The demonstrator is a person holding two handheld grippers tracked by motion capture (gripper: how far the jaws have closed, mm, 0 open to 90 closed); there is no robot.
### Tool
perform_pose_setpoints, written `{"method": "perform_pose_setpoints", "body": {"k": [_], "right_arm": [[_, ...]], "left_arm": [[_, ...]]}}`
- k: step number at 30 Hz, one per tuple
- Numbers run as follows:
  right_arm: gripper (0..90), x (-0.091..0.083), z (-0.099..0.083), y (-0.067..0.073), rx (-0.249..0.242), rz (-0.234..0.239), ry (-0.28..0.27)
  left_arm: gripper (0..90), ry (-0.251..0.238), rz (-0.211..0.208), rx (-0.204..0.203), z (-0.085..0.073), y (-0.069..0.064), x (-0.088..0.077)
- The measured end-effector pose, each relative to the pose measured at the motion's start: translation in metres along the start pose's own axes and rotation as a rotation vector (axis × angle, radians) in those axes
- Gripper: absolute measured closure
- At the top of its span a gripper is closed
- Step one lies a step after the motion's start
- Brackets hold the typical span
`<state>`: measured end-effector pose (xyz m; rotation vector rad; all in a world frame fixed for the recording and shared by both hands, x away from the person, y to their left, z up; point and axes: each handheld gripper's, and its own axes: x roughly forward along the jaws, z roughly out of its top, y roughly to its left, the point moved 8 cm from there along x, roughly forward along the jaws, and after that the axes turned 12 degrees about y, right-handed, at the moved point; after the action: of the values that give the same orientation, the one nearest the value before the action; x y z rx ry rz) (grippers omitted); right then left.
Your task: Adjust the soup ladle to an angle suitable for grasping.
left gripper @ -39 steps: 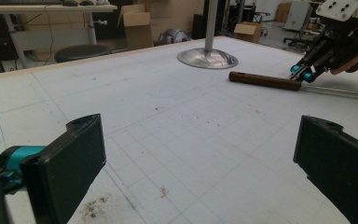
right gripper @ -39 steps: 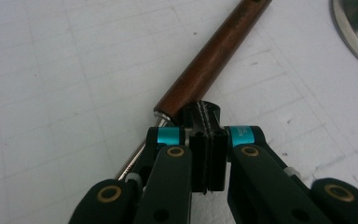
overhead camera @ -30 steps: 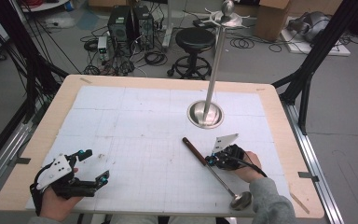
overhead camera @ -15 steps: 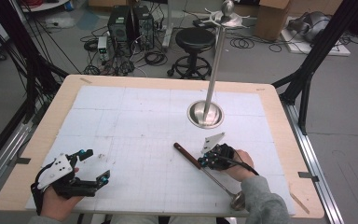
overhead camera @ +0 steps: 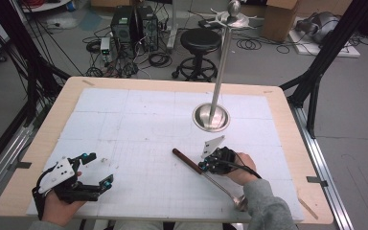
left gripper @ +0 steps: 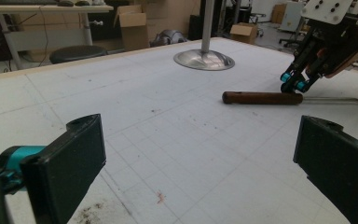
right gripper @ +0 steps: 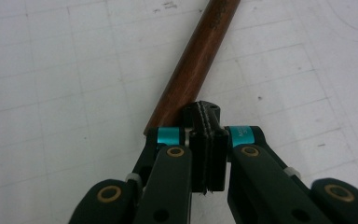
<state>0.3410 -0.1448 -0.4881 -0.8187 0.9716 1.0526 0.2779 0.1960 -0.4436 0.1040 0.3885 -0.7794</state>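
Observation:
A ladle lies on the white mat: its brown wooden handle [overhead camera: 187, 160] points left and away, and a thin metal shaft runs to the bowl [overhead camera: 241, 203] near the front edge. My right gripper [overhead camera: 206, 167] is shut on the shaft right where the wooden handle [right gripper: 191, 70] ends; the jaws [right gripper: 207, 121] are pressed together there. From the left gripper view, the handle [left gripper: 261, 98] rests flat with the right gripper [left gripper: 294, 85] at its end. My left gripper [overhead camera: 99, 168] stands open at the front left, nothing between its jaws [left gripper: 203, 154].
A tall metal stand rises from a round base [overhead camera: 211, 117] at the back centre-right of the mat, with hooks at its top [overhead camera: 233, 14]. The base [left gripper: 204, 59] sits beyond the ladle. The wooden table edge [overhead camera: 311, 167] frames the mat.
My right gripper has slid left and slightly nearer, taking the ladle with it. The left gripper has stayed in place, open.

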Motion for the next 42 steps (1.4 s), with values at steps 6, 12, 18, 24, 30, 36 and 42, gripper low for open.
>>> {"method": "perform_pose_setpoints", "body": {"k": [6, 12, 18, 24, 30, 36, 42], "right_arm": [[90.0, -0.011, -0.005, -0.005, 0.047, -0.022, -0.011], [90.0, -0.018, -0.011, 0.006, 0.073, -0.02, 0.017], [90.0, -0.015, -0.017, 0.013, 0.093, -0.011, 0.048], [90.0, -0.007, -0.02, 0.018, 0.084, 0.004, 0.069], [90.0, -0.006, -0.016, 0.025, 0.045, 0.036, 0.083], [90.0, -0.005, -0.009, 0.028, 0.011, 0.043, 0.1], [90.0, -0.004, -0.006, 0.035, -0.021, 0.071, 0.096]], "left_arm": [[2.5, 0.002, 0.002, 0.001, 0.0, 0.0, 0.0], [2.5, 0.004, 0.005, 0.002, 0.0, 0.0, 0.0], [2.5, 0.002, 0.003, 0.005, 0.0, 0.0, 0.0], [2.5, 0.002, 0.002, 0.004, 0.0, 0.0, 0.001], [2.5, 0.003, 0.0, 0.005, 0.001, -0.001, 0.002], [2.5, 0.003, -0.003, 0.009, 0.001, -0.001, 0.002], [2.5, 0.003, -0.005, 0.009, 0.002, -0.001, 0.002]]}}
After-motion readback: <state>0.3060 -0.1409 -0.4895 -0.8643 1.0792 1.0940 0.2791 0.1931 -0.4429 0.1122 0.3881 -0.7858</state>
